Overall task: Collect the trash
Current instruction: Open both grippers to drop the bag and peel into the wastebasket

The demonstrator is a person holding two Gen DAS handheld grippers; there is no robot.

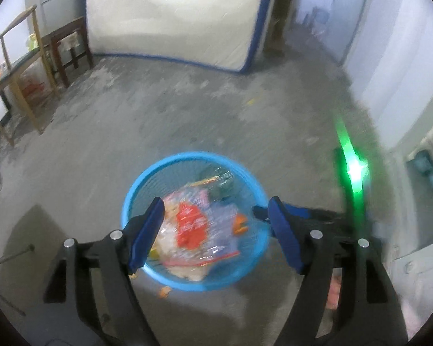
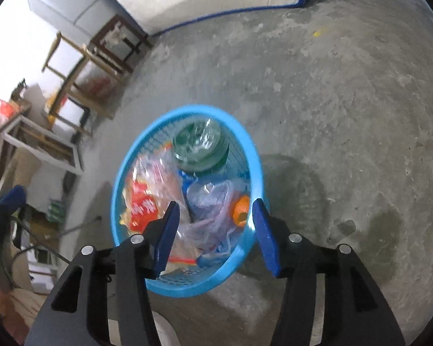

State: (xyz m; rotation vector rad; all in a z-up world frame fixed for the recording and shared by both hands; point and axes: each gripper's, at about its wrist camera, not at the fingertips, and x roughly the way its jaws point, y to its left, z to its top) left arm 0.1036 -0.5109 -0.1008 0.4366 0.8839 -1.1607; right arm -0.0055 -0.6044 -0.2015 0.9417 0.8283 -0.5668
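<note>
One blue basket (image 2: 252,155), one green bottle (image 2: 200,145), two wooden tables (image 1: 17,86), one mattress (image 1: 173,14)

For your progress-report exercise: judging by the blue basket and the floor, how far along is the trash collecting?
Done: the blue mesh plastic basket holds a green plastic bottle, clear wrappers and an orange cap. In hand: nothing; the left gripper and right gripper are open. Left: a small orange scrap beside the basket.

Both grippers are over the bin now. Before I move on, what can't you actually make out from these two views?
- Blue basket bottom: both views, buried under plastic bags.
- Red wrapper print: both views, blurred.
- Basket near rim: left wrist view, covered by the left gripper fingers.
- Yellow scrap on floor: too small to identify.
- Right gripper: open, nothing held.
</note>
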